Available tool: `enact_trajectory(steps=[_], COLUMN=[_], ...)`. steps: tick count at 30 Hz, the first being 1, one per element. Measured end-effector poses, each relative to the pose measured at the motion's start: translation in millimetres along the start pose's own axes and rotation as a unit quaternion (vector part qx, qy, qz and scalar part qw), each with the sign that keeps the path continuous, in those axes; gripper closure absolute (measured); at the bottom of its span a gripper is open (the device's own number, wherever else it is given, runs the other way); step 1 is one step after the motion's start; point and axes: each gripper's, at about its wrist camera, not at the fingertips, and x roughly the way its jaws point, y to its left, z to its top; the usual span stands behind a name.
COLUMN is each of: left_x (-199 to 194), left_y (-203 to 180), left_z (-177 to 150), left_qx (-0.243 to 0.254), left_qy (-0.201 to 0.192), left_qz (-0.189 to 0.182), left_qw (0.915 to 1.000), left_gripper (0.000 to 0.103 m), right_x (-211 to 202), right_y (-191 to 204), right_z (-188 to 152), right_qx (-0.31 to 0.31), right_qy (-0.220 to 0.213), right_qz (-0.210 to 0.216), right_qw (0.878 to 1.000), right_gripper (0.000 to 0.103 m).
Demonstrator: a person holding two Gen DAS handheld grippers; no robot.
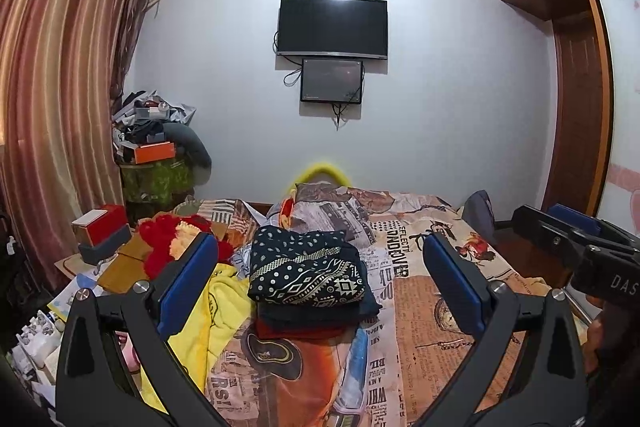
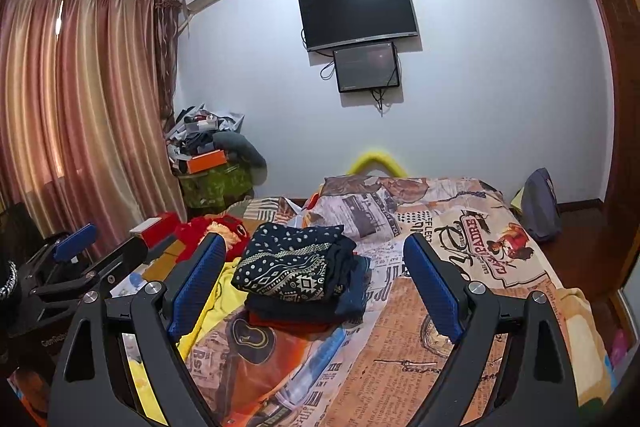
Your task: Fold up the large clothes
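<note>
A stack of folded clothes lies on the bed, topped by a dark navy garment with white dots and patterns (image 1: pixel 308 273) (image 2: pixel 294 267); dark blue and red-brown pieces lie under it. A yellow garment (image 1: pixel 218 311) (image 2: pixel 200 315) lies crumpled to the left of the stack. My left gripper (image 1: pixel 320 267) is open and empty, held above the bed in front of the stack. My right gripper (image 2: pixel 314 263) is open and empty too, to the right of the left one; it shows at the right edge of the left wrist view (image 1: pixel 576 239).
The bed carries a newspaper-print cover (image 1: pixel 432 307) (image 2: pixel 420 327). A red fluffy item (image 1: pixel 172 239) and boxes (image 1: pixel 102 229) lie at its left. Curtains (image 1: pixel 52 87), a cluttered pile (image 1: pixel 156 147), wall TV (image 1: pixel 332 27), a wardrobe (image 1: pixel 580 67) and a grey bag (image 2: pixel 540 203) surround it.
</note>
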Motion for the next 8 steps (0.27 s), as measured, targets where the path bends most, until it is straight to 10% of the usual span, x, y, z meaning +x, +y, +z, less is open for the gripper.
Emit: enact_trajectory(steps=[8], left_x=[-2.8], left_y=[4.4], left_z=[1.0], left_qx=[-0.002], left_qy=[0.000], left_qz=[0.000], left_qw=[1.0000], left_gripper=[0.000], right_x=[0.8], right_y=[-0.9], right_z=[-0.1], right_qx=[0.010], right_qy=[0.002], right_qz=[-0.001], right_qw=[1.000], right_gripper=[0.014])
